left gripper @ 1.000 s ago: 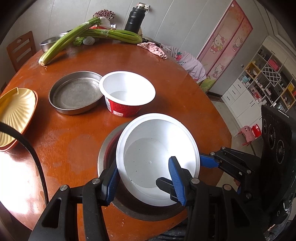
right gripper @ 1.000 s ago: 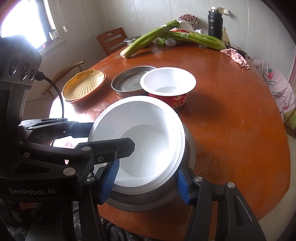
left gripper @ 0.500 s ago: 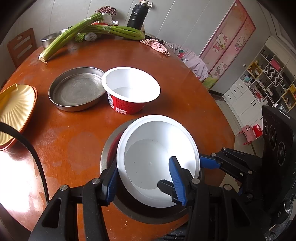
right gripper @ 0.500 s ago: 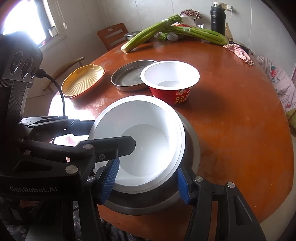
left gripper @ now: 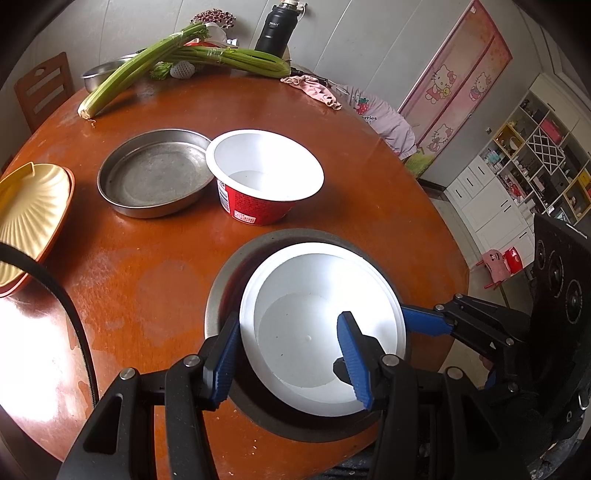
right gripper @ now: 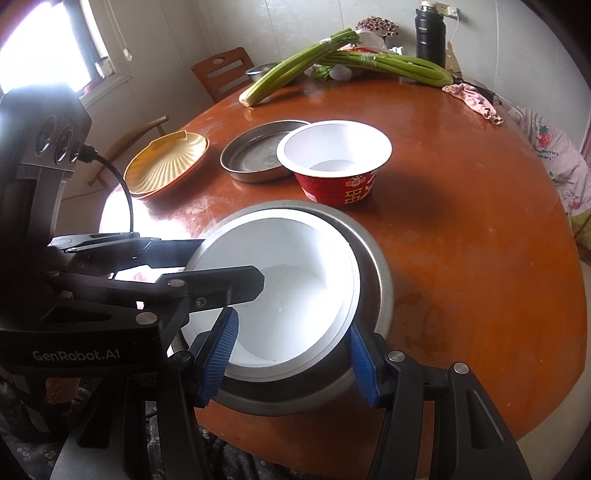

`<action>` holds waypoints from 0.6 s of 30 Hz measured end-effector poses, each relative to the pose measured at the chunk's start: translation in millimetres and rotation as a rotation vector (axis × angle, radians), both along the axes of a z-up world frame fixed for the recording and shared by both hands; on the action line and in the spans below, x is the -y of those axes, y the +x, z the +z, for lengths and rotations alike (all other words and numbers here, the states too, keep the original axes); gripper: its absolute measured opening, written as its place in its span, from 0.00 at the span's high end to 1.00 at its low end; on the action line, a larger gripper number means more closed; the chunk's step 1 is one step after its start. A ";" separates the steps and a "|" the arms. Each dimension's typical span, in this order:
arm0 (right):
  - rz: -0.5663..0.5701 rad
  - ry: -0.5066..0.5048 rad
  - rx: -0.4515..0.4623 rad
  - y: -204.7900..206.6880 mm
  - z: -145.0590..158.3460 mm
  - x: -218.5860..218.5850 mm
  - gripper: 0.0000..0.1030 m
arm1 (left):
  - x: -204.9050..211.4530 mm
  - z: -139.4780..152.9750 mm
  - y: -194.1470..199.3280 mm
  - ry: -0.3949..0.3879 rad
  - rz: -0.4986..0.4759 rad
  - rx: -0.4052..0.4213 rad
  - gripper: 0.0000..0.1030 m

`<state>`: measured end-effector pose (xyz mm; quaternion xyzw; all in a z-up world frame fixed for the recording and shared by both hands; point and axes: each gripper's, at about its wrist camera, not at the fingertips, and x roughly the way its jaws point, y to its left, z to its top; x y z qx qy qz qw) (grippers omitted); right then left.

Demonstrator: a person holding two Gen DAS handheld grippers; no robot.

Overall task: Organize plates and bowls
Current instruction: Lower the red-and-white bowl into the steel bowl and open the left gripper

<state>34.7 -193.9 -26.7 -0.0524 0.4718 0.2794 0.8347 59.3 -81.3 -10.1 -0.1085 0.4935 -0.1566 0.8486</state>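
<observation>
Sitting tilted inside a metal bowl at the near edge of the round table, the white bowl is gripped from 2 sides. L gripper pinches its wall: 1 blue pad outside the rim, 1 inside. R gripper also has 1 pad inside the white bowl, other pad on the metal bowl's outer wall, so it clamps both walls together. Behind, near table centre: red cup bowl w/ white inside, touching a flat metal pan. Yellow shell-shaped plate at the table's left edge. Celery and black flask at the far side.
</observation>
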 end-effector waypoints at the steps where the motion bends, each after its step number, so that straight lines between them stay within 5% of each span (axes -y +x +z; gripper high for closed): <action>1: 0.000 -0.001 0.001 -0.7 0.4 -0.2 0.42 | -0.2 0.5 -0.2 -0.001 0.000 0.002 0.50; 18: -0.043 -0.007 0.037 -1.8 11.8 10.7 0.42 | -6.8 16.8 -7.6 -0.007 0.020 0.055 0.50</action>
